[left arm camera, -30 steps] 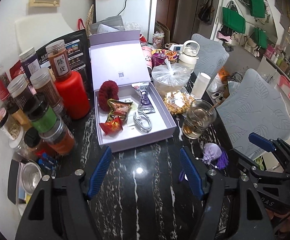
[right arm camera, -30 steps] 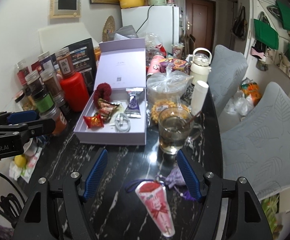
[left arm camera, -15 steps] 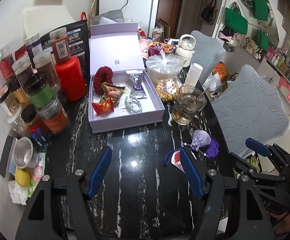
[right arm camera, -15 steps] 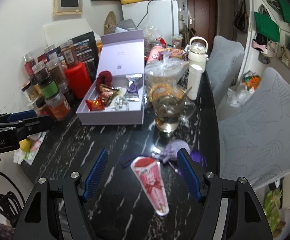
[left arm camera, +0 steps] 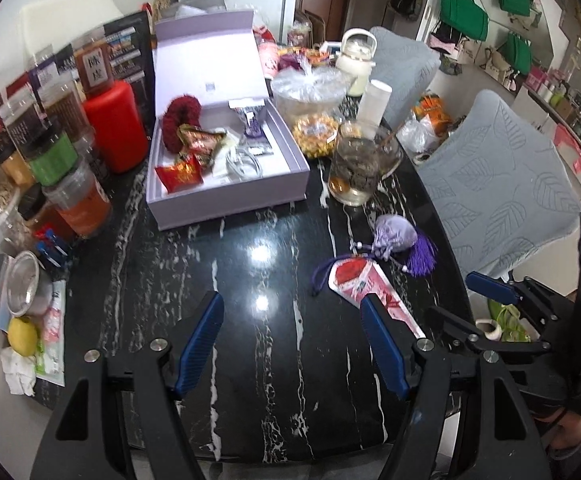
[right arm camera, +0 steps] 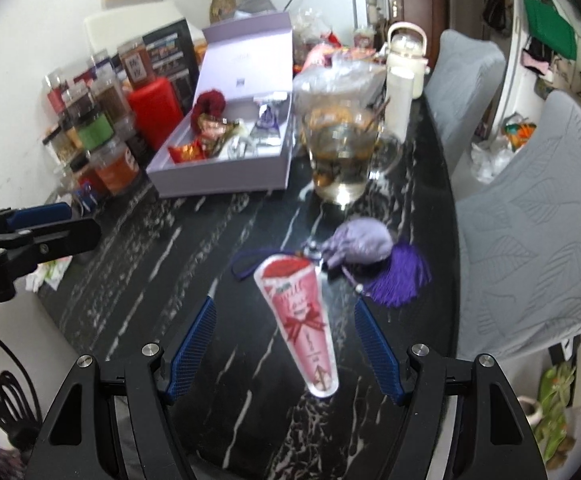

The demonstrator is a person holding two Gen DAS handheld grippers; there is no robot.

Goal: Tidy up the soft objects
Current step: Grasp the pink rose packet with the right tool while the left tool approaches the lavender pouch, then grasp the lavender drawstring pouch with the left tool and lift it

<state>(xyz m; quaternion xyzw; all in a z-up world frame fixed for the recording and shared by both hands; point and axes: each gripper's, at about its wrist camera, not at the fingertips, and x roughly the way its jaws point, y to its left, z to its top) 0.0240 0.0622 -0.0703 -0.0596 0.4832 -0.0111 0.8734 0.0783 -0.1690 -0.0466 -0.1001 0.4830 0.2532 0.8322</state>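
A pink cone-shaped packet [right arm camera: 298,312] lies flat on the black marble table [right arm camera: 170,264], with a lilac drawstring pouch [right arm camera: 358,244] and its purple tassel [right arm camera: 398,280] just beyond it. My right gripper [right arm camera: 286,306] hovers open over the packet, a pad on either side and neither touching. To the left, my left gripper [left arm camera: 290,304] is open above bare table, with the packet [left arm camera: 354,280] and pouch [left arm camera: 394,236] to its right. An open lilac box [left arm camera: 226,204] farther back holds a red scrunchie [left arm camera: 180,120], snack packets and a cable.
Spice jars [left arm camera: 50,152] and a red canister [left arm camera: 114,128] crowd the left edge. A glass mug of tea [left arm camera: 358,172] stands right of the box. Bagged snacks and a kettle sit behind. Grey chairs [left arm camera: 498,184] flank the right side. A lemon [left arm camera: 22,336] lies near left.
Both grippers have drawn back from the box and sunk toward the table. The pink packet now looks larger between the right gripper's fingers. Both openings look unchanged.
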